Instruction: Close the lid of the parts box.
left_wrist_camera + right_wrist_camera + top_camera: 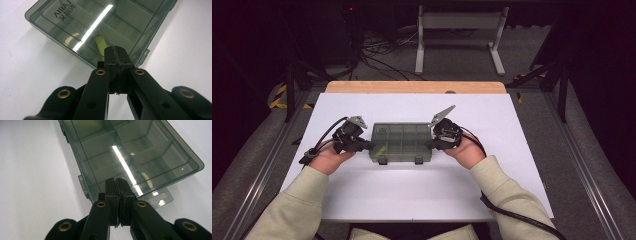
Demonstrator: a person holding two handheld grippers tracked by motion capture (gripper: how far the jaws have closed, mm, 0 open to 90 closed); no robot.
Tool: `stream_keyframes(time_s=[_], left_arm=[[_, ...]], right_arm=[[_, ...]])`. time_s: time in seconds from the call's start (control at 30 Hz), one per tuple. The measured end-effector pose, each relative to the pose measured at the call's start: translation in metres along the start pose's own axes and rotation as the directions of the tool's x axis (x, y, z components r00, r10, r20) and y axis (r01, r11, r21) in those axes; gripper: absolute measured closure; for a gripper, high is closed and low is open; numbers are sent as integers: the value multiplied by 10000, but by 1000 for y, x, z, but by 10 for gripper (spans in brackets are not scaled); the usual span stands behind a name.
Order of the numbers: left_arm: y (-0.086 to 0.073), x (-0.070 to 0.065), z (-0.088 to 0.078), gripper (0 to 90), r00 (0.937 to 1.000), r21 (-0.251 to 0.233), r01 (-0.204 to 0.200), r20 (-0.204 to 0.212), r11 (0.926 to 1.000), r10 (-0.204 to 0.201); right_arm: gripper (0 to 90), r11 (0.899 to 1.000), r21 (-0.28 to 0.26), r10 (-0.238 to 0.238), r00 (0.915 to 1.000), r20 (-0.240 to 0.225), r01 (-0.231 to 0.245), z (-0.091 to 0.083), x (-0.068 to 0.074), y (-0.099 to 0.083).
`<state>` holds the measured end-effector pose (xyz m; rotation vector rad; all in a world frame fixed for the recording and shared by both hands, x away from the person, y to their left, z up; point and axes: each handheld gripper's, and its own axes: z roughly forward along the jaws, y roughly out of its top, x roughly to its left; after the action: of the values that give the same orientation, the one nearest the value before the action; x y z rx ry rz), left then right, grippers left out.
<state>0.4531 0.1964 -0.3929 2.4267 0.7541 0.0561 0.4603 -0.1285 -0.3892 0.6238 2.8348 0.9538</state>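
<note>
A smoky clear compartment box [401,142] lies lid-down-shut in the middle of the white table, long side facing me. My left gripper [371,146] is at its left end and my right gripper [431,144] at its right end. In the left gripper view the jaws [116,53] are pressed together with nothing between them, their tips at the edge of the box [100,27]. A small yellow piece [101,43] sits in one compartment. In the right gripper view the gripper [117,185] is likewise shut, its tips over the end of the box [140,152].
The white table top [412,190] has bare room in front of and behind the box. A wooden strip [412,87] runs along its far edge. Two small latches [382,161] stick out of the box's near side. Beyond stand a grey metal frame [459,22] and floor cables.
</note>
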Motion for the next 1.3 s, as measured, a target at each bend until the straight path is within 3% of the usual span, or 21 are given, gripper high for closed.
stream_keyframes(time_s=[0.33,0.63,0.7,1.0,1.2,1.3], left_arm=[[0,-1,0,893,9999,47,-105,-116,9999,106],[0,0,0,893,10000,16,-10,22,10000,10],[0,-1,4,893,9997,351,-194,-153,9992,200],[0,-4,5,892,9995,286,-268,-168,9992,273],[0,-5,3,843,9997,167,-179,-141,9997,181],[1,-6,0,748,9995,6,-293,-82,9996,293]], right_arm=[[882,10000,42,-51,10000,19,51,0,3,0],[882,10000,-10,-13,10000,2,13,0,4,-1],[882,9999,109,-71,10000,17,71,2,4,-2],[877,9999,71,-98,9999,22,98,5,6,-4],[861,9996,-177,-207,9997,87,209,2,8,-3],[850,9990,-394,-228,9996,137,233,-2,8,-2]])
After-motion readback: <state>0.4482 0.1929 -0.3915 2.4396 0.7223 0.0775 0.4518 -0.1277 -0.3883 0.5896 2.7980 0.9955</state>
